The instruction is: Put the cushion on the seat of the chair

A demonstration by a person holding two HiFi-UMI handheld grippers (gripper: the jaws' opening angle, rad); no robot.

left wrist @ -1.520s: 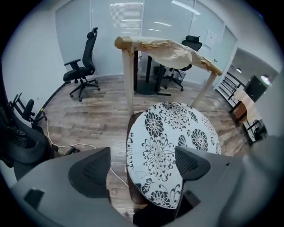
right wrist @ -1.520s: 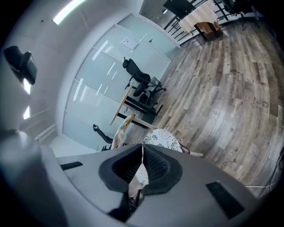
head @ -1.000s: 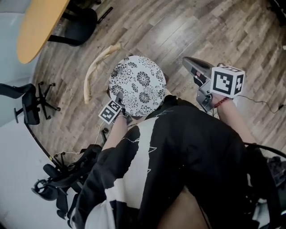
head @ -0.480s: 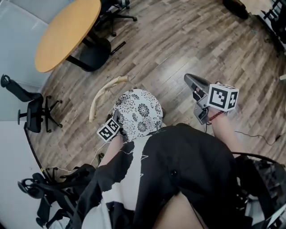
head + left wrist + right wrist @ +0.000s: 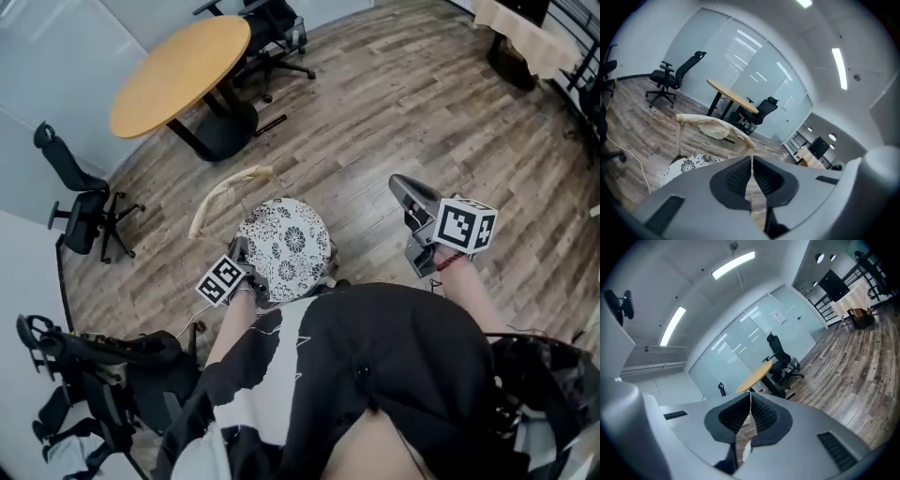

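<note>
Cushion (image 5: 284, 248) lies flat on the chair (image 5: 228, 192) seat, in front of the curved back. Left gripper (image 5: 752, 164): jaws together, empty, near the cushion's edge. Right gripper (image 5: 750, 401): jaws together, empty, well apart from the cushion.

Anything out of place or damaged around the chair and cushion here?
The chair's curved back rail looks damaged: pale covering hangs ragged beneath it. The floral cushion lies flat on the seat, not askew.

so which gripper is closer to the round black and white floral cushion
Left. The left gripper is right at the near-left edge of the cushion; the right gripper is clear of it, off to its right above the wooden floor.
</note>
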